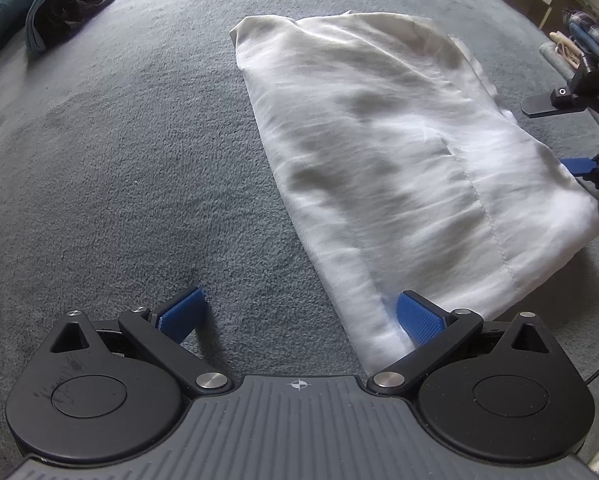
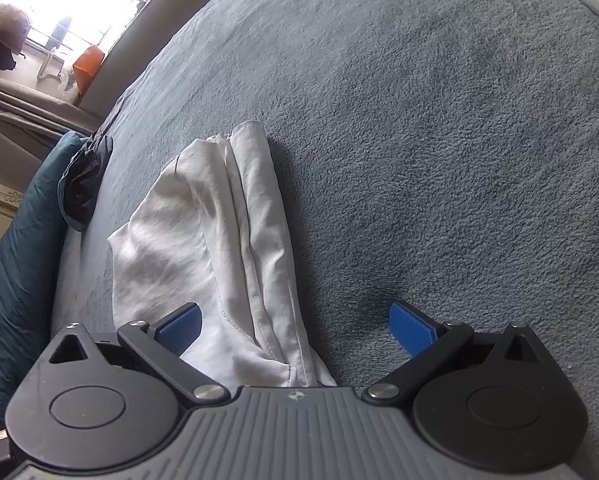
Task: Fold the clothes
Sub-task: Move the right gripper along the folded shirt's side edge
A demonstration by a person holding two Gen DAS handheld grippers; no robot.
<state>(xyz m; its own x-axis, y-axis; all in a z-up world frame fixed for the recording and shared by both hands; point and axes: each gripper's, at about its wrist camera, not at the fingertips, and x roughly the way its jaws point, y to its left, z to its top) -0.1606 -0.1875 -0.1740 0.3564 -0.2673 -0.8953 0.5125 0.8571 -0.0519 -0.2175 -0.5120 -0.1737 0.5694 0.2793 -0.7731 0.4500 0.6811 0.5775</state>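
Left wrist view shows the white garment [image 1: 399, 152] lying on the grey-blue blanket [image 1: 119, 160], already folded into a long strip. Its long axis runs from just under your grippers away toward the far side of the bed. Your left gripper [image 1: 299, 316] stands wide, one pad resting on the near corner, pinching nothing. Your right gripper [image 2: 295, 328] is likewise spread open over the near end, cloth between the jaws but not pressed. You seem between folds: next, likely clamp both near corners and carry that end over the far end. Dark clothes [image 1: 71, 4] lie well apart.
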